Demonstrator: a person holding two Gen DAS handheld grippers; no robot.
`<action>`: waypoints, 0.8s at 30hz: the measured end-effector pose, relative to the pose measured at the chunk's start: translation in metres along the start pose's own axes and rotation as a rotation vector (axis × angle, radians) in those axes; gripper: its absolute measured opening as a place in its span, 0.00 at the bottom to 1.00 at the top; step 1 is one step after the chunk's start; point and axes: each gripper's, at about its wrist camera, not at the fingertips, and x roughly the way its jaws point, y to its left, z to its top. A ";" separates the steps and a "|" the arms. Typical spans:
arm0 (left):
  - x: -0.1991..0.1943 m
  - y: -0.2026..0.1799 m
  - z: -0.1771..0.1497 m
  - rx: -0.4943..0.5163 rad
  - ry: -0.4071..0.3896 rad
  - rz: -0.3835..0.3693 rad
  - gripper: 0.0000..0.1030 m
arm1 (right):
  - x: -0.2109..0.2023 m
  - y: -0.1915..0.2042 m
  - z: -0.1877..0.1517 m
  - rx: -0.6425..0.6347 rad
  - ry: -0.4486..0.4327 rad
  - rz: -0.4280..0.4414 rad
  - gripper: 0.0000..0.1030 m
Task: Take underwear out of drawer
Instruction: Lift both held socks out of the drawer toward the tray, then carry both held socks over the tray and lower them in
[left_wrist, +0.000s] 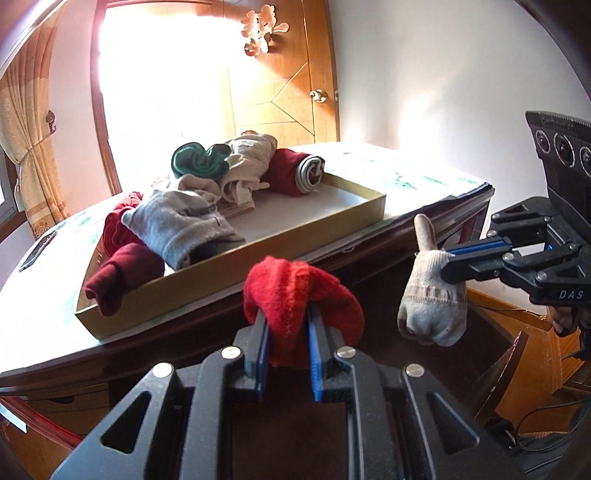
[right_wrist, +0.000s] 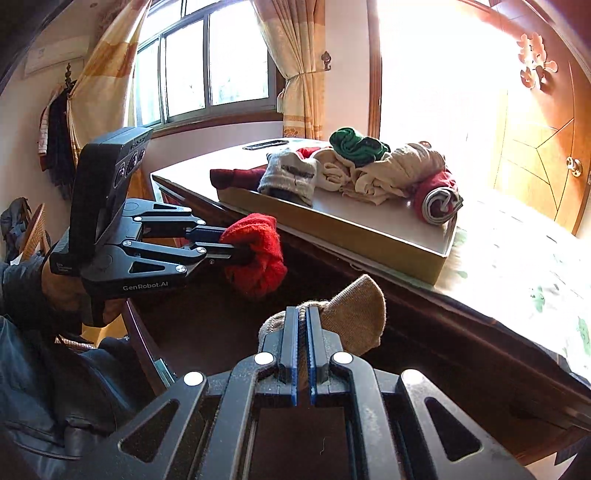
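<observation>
Left gripper (left_wrist: 286, 325) pinches a fuzzy bright-red knit bundle (left_wrist: 299, 295), fingers pressed into the fabric, held in air over the open dark wooden drawer (right_wrist: 207, 325). Right gripper (right_wrist: 303, 314) fingers close tight on a beige-and-grey knit roll (left_wrist: 430, 295), also in air just in front of the table edge. On the table, a shallow tan cardboard tray (left_wrist: 229, 269) holds a pile of rolled garments (left_wrist: 207, 192).

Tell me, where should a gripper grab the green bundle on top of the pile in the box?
Probably from above, pinching the raised folds of the green bundle. It sits on top of the cream clothes in the cardboard tray, so its top is free while its sides press into neighbours.
</observation>
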 end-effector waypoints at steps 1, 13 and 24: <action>-0.001 0.001 0.002 0.000 -0.008 0.001 0.15 | -0.001 0.000 0.002 -0.001 -0.009 -0.002 0.05; -0.021 0.005 0.037 0.017 -0.095 0.021 0.15 | -0.018 -0.001 0.037 -0.013 -0.118 -0.014 0.05; -0.027 0.005 0.054 0.025 -0.141 0.034 0.15 | -0.028 -0.005 0.058 -0.013 -0.196 -0.022 0.05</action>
